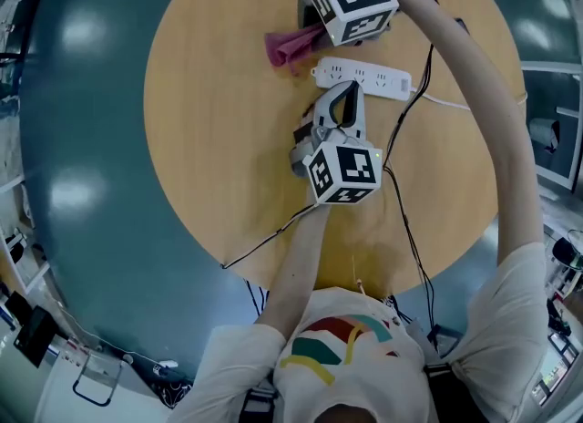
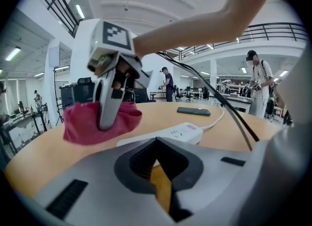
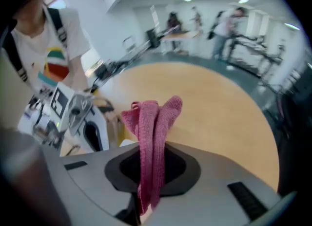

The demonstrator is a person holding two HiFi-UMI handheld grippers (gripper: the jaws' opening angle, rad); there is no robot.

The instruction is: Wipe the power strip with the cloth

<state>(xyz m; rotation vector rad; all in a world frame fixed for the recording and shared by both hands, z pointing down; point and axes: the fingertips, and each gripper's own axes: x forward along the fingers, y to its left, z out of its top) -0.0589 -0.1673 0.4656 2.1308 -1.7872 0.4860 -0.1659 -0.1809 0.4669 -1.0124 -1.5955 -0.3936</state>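
Right arm is reaching far across the table (image 1: 209,139). Right gripper (image 1: 317,34) is clamping the cloth (image 1: 290,47), just left of the strip (image 1: 363,77). Left gripper (image 1: 343,93), jaws closed on nothing, is pointing at the strip's near edge, elbow bent.

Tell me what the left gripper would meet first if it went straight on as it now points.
Probably the power strip: in the head view it lies right across the front of the left gripper. The cloth is off to the side.
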